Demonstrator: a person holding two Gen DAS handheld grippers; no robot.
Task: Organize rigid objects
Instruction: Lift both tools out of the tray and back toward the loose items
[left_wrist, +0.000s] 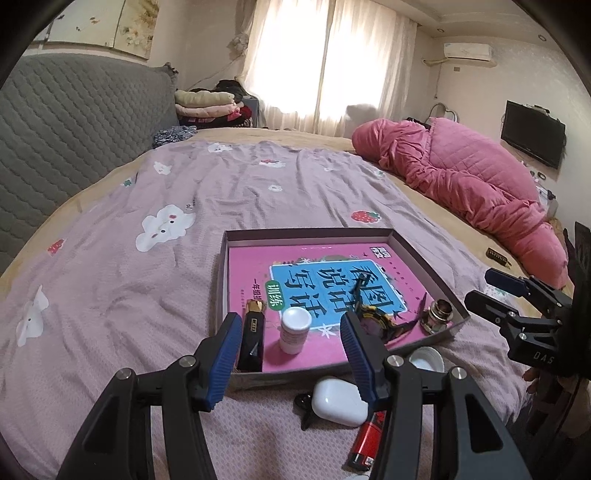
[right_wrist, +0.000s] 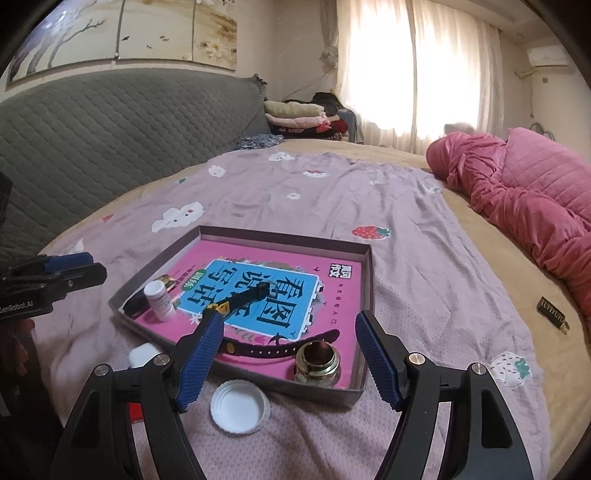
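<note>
The shallow box (left_wrist: 428, 254) on the bed already holds a white bottle (left_wrist: 294, 329), watch (right_wrist: 255, 291), lipstick (left_wrist: 253, 332) and metal fitting (right_wrist: 317, 363), while the earbud case (left_wrist: 340, 402), lighter (left_wrist: 365, 443) and white cap (right_wrist: 239, 406) wait outside; both left tongs (left_wrist: 290, 356) and right tongs (right_wrist: 290, 358) gape empty.

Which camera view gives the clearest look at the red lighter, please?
The left wrist view: the red lighter lies there on the bedspread beside the white earbud case. The right wrist view shows only a red sliver behind its gripper's finger.

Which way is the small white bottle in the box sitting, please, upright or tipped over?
Upright: the white bottle stands on its base inside the box, cap uppermost.
</note>
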